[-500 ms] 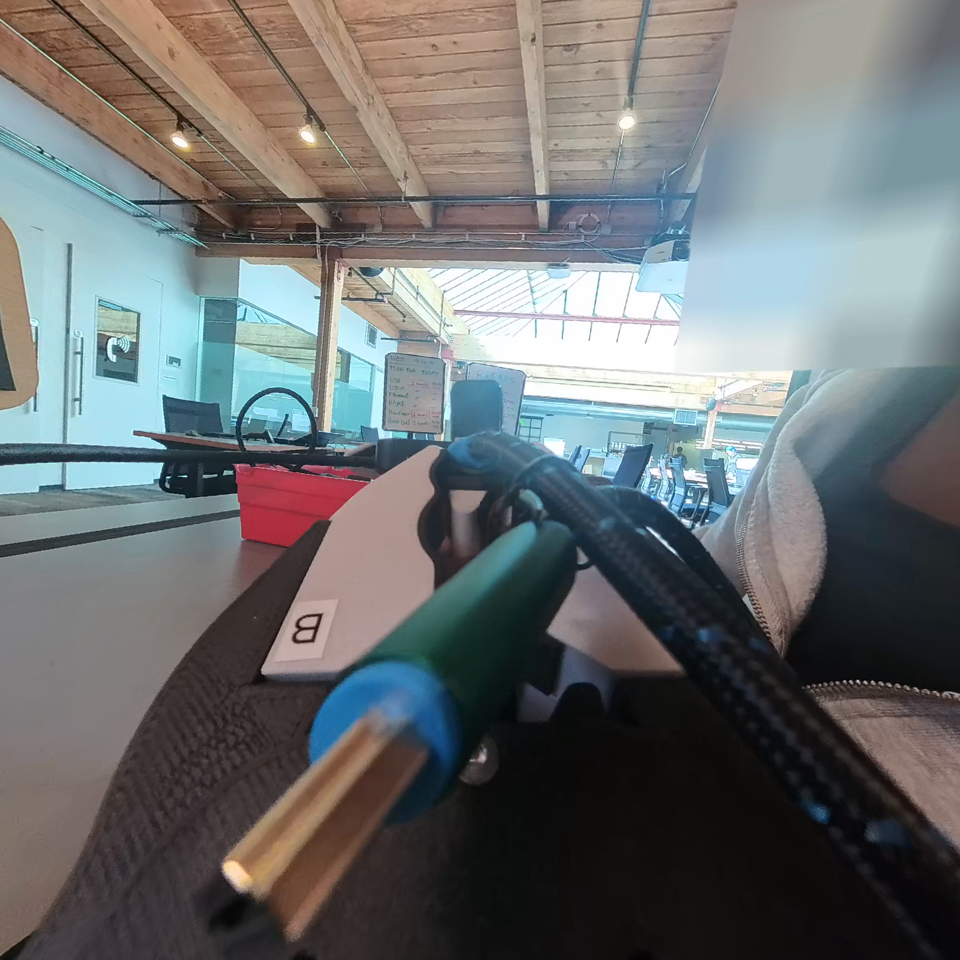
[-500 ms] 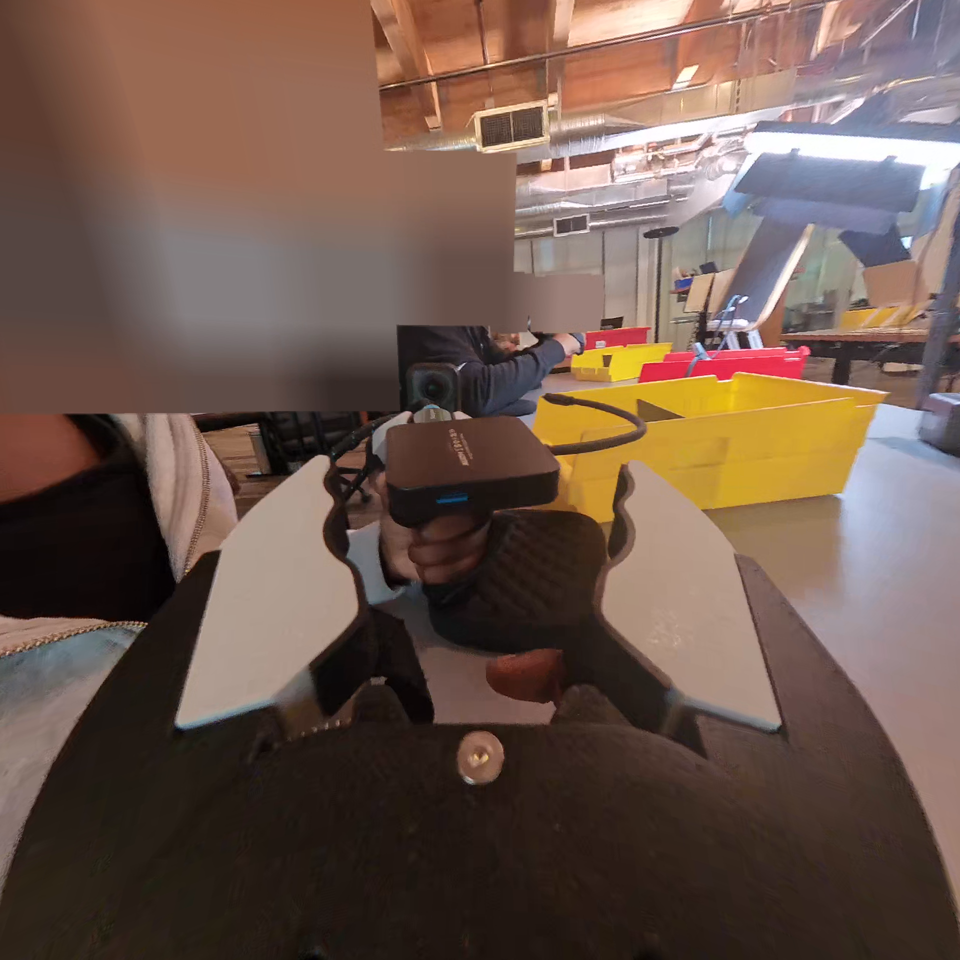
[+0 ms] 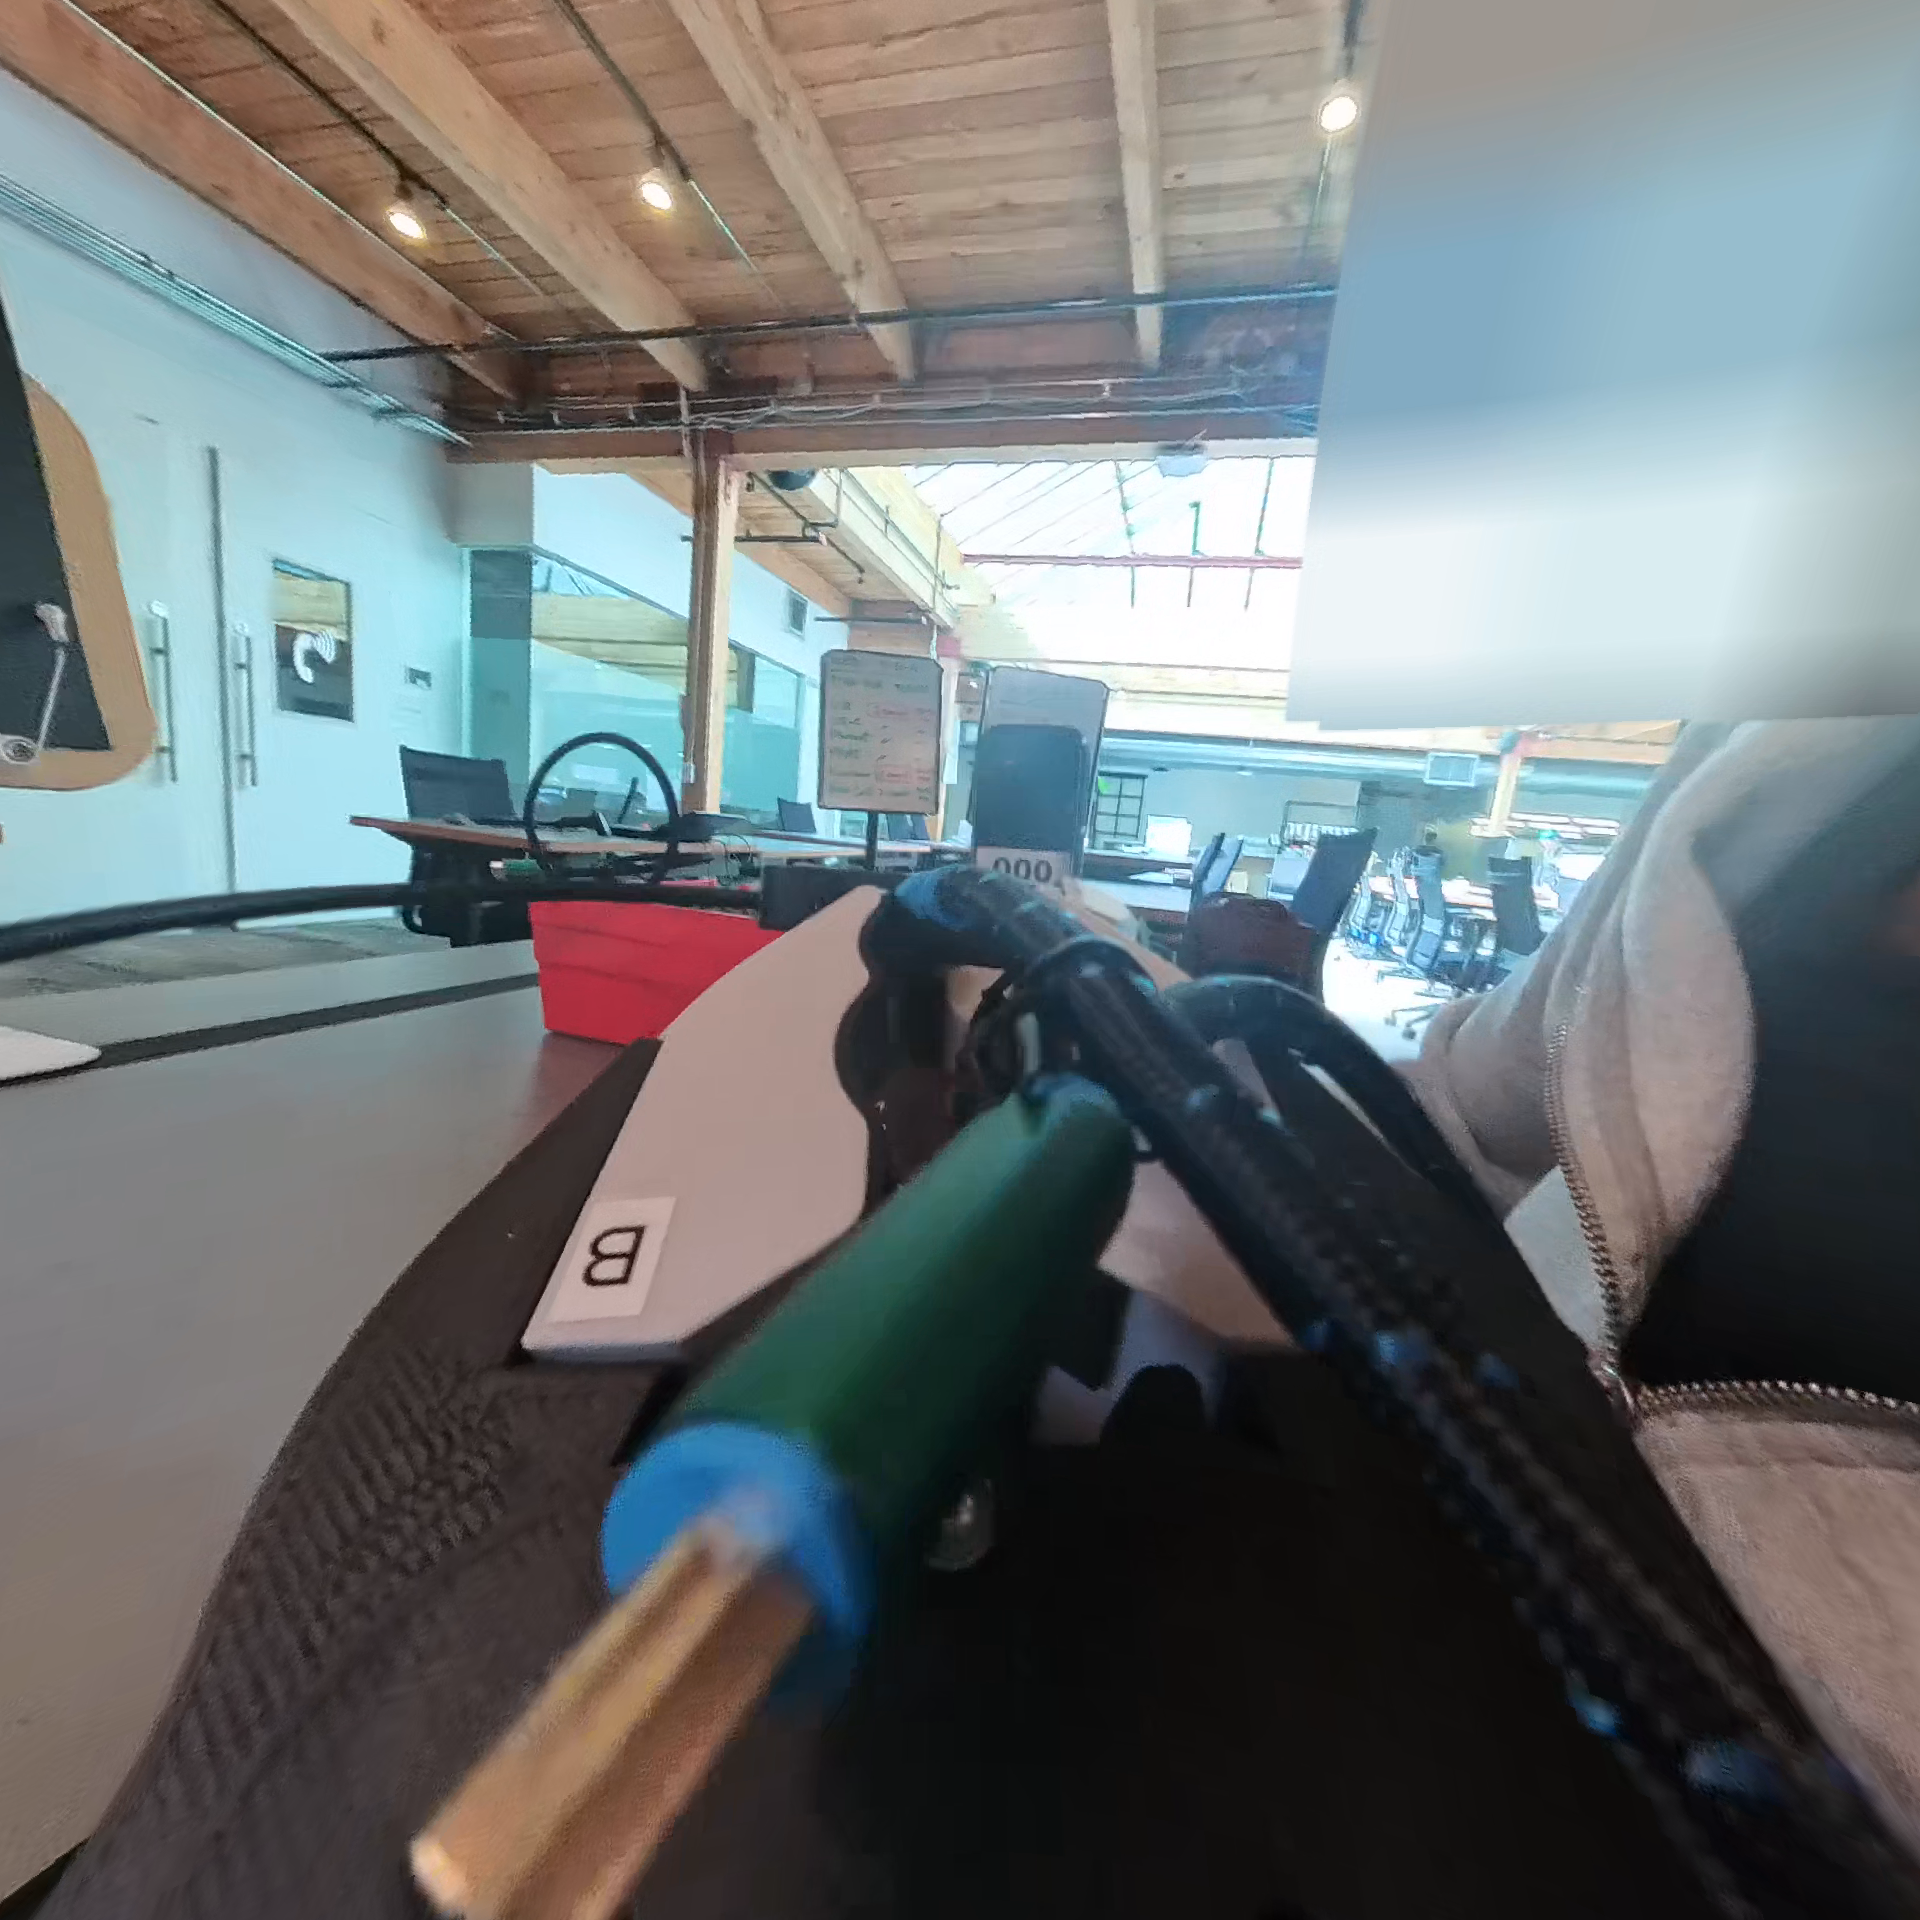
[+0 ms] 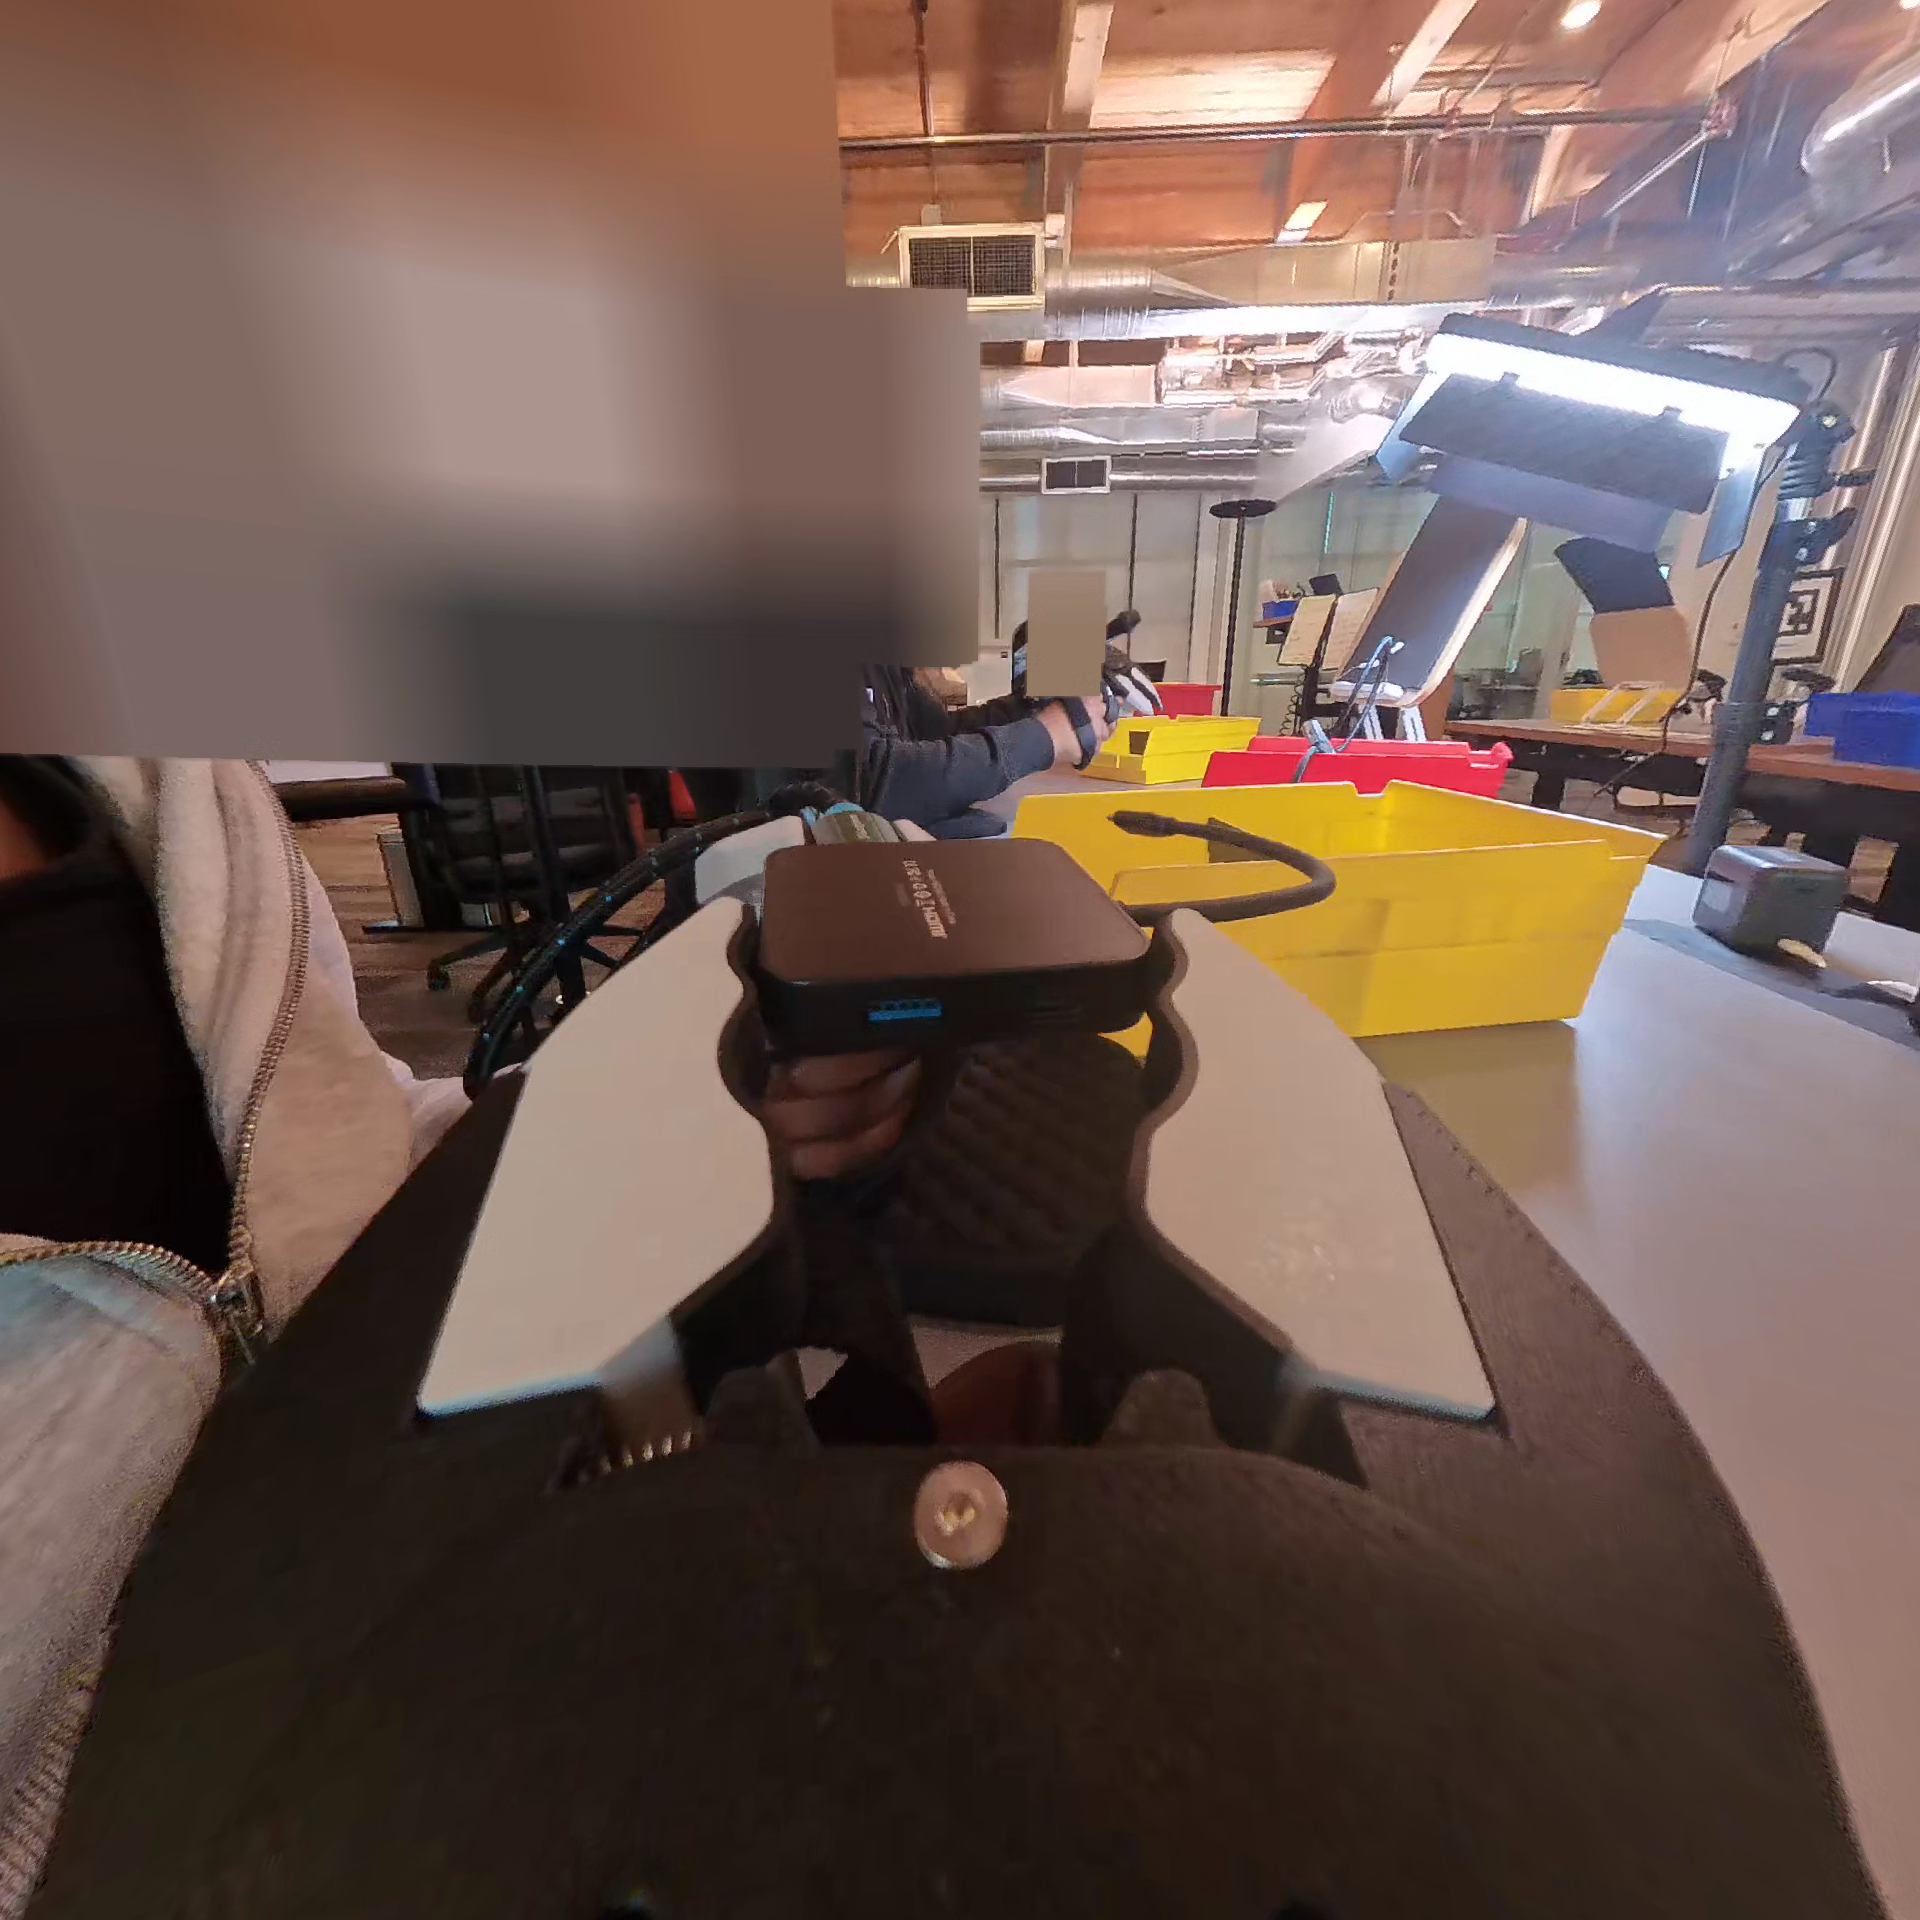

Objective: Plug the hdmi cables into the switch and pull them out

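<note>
The left gripper (image 3: 997, 1049) had its jaws pressed close on a braided black HDMI cable (image 3: 1351, 1226), pinching it near the tips. Only the grey finger (image 3: 748, 1164) with the letter sticker showed plainly; the cable and a green connector body hid most of the other finger. The green-bodied HDMI plug (image 3: 894, 1340) lay back along the jaws toward the camera, its blue collar (image 3: 748, 1527) and gold metal end (image 3: 603, 1756) blurred and pointing away from the fingertips. Beyond the tips stood a dark table (image 3: 208, 1195), a red bin (image 3: 634, 966) and a second black cable (image 3: 187, 914) running off to the side.

The right gripper (image 4: 951, 935) was spread partway, both grey fingers (image 4: 644, 1143) closed against the sides of the black HDMI switch (image 4: 935, 914), which sat level between the tips with a blue port (image 4: 904, 1010) facing the camera. Its short black pigtail lead (image 4: 1247, 862) curled out past the outer finger toward a yellow bin (image 4: 1455, 935) on the grey table (image 4: 1662, 1195). Just behind the switch, the green plug (image 4: 852, 828) and braided cable (image 4: 582, 935) in the other gripper showed, close to the switch's far edge; whether they touched it could not be told.
</note>
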Tool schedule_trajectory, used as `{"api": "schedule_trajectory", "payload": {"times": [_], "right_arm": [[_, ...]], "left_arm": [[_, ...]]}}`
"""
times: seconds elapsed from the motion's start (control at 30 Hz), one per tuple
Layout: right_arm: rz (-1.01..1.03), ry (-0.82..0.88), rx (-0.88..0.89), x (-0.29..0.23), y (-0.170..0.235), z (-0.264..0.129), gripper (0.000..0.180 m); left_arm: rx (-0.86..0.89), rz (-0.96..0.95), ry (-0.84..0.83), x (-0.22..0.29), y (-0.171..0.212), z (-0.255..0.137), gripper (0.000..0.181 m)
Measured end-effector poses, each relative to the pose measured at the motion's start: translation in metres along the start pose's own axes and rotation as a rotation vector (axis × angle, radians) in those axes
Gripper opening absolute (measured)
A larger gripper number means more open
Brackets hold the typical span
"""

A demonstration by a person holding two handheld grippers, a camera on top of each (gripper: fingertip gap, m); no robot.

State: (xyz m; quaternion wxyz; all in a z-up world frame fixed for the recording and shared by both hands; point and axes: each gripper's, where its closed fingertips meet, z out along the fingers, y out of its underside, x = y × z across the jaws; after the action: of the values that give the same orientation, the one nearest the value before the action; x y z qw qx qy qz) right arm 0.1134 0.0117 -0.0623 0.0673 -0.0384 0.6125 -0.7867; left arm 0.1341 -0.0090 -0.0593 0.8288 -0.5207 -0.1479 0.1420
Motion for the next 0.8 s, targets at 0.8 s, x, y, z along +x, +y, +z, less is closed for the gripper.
{"api": "schedule_trajectory", "payload": {"times": [0.8], "right_arm": [[-0.648,0.117,0.326,-0.051,-0.134,-0.030,0.071]], "left_arm": [[0.187,-0.272,-0.482,-0.083,-0.010,-0.026,0.067]]}}
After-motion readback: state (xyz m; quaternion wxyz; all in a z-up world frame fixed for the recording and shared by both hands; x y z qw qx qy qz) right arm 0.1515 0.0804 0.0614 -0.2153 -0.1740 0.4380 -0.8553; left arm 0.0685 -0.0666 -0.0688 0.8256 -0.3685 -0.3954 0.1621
